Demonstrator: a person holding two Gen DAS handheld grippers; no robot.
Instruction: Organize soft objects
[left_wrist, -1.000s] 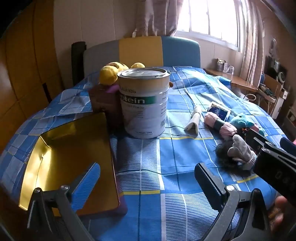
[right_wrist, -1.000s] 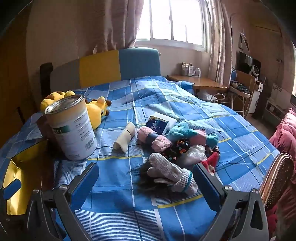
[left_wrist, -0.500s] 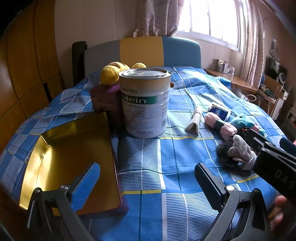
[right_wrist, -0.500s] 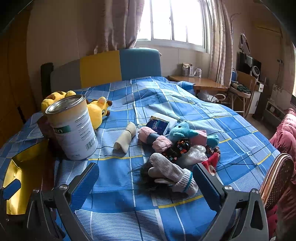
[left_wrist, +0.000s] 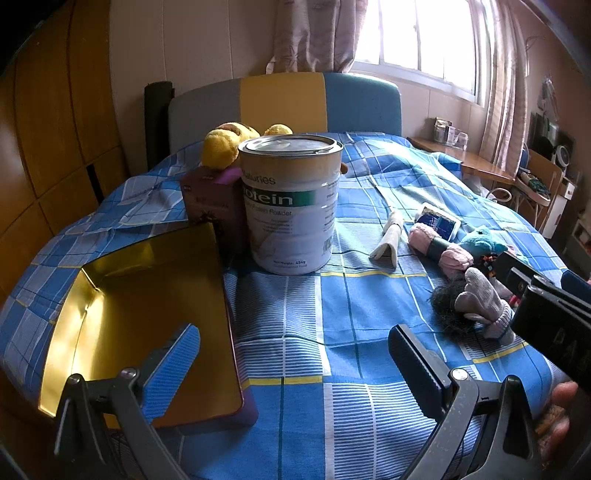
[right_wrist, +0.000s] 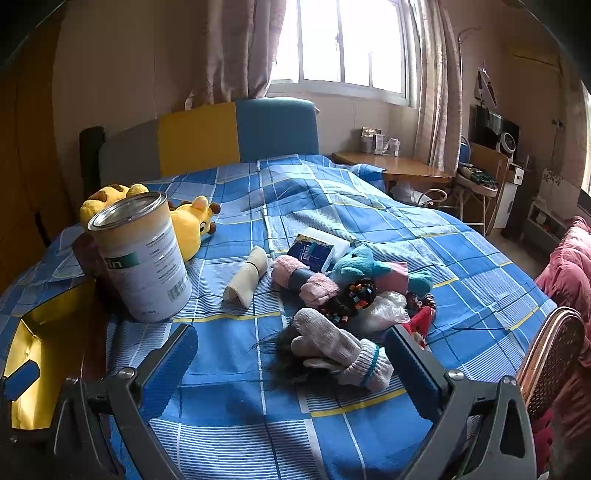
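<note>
A heap of soft things lies on the blue checked bed: a grey knit mitten (right_wrist: 340, 349) over a dark hairy tuft (right_wrist: 284, 362), a pink rolled sock (right_wrist: 306, 278), a teal plush (right_wrist: 364, 266), a cream rolled sock (right_wrist: 245, 282) and a yellow plush toy (right_wrist: 184, 221). My right gripper (right_wrist: 291, 354) stands open just short of the mitten, nothing between its fingers. The left gripper (left_wrist: 295, 354) is open too, low over the bed beside an open gold tin box (left_wrist: 140, 310). In the left wrist view the mitten (left_wrist: 480, 302) lies at the right.
A tall protein powder can (left_wrist: 290, 203) stands mid-bed with a dark purple box (left_wrist: 210, 199) behind it. A small blue-and-white pack (right_wrist: 317, 253) lies by the socks. A wicker chair back (right_wrist: 550, 354) is at the bed's right edge; a desk (right_wrist: 399, 166) stands under the window.
Both views have shifted only slightly; the can sits a touch nearer in the right wrist view. Both grippers stay open and nothing on the bed has moved.
</note>
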